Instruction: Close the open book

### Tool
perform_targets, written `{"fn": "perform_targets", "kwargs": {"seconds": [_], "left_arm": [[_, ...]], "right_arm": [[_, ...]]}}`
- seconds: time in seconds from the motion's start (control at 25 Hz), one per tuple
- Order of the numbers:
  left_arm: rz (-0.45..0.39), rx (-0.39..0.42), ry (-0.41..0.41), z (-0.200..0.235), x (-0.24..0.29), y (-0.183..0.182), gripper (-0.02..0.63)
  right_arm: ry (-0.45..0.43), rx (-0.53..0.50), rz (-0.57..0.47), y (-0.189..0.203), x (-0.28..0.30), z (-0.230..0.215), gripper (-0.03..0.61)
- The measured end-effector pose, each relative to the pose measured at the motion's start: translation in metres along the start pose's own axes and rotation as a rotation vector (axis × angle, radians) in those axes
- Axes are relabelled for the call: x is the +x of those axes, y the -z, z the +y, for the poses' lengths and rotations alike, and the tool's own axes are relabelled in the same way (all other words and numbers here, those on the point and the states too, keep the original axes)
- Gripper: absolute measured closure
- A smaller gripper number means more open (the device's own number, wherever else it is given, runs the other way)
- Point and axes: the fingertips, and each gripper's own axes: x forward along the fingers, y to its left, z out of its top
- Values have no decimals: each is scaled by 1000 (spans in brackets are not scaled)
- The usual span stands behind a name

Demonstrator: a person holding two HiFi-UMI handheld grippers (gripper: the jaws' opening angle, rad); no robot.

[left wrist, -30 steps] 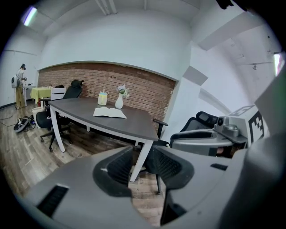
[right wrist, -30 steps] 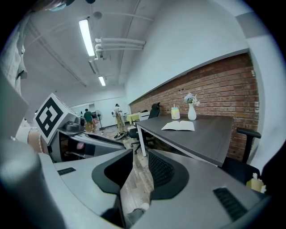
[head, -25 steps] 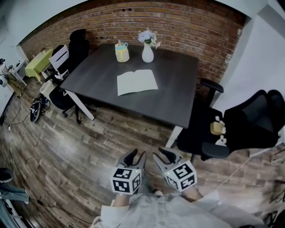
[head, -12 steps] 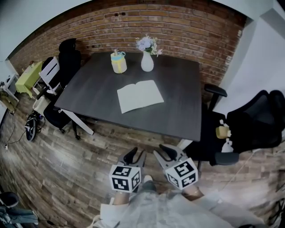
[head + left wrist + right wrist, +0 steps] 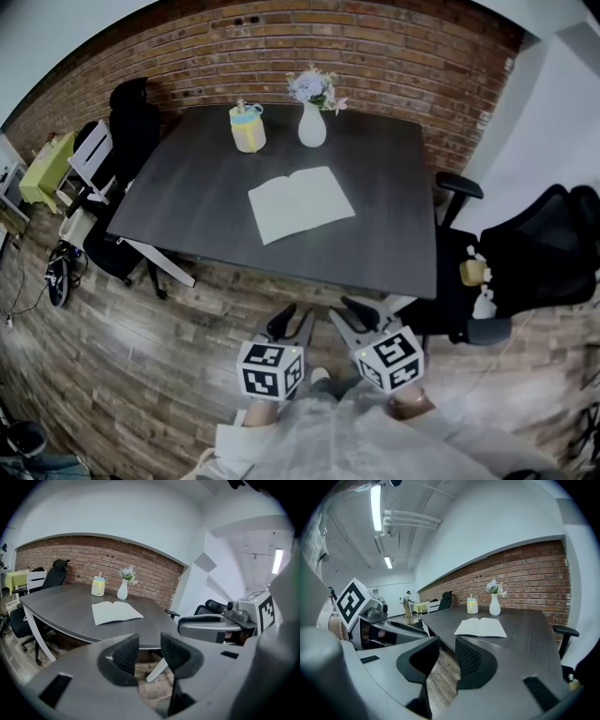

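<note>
Head view: book (image 5: 300, 203) lies open in the middle of the table (image 5: 178, 187); left gripper (image 5: 292, 324) and right gripper (image 5: 352, 313) are well short of it, over the floor, probably approaching; left gripper view: fingers (image 5: 123, 654) part-open, empty; right gripper view: fingers (image 5: 469, 660) likewise part-open, holding nothing; only these views show the gaps.

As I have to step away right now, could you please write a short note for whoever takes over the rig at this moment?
Left gripper: jaws apart, nothing between them, held low over the floor, short of the table.
Right gripper: the same, beside it.
Book: lies open, pages up, near the middle of the table, on the near side of the vase and the yellow cup.
Done: nothing on the book yet.
Left: step up, reach the book, fold one half over the other.
</note>
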Motion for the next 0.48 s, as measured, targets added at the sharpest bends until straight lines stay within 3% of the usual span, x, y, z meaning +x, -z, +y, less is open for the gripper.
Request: {"fn": "perform_targets", "kwargs": {"seconds": [0.48], "left_arm": [[54, -53, 34, 17, 28, 10, 488]], "right_arm": [[34, 28, 65, 9, 22, -24, 479]]}}
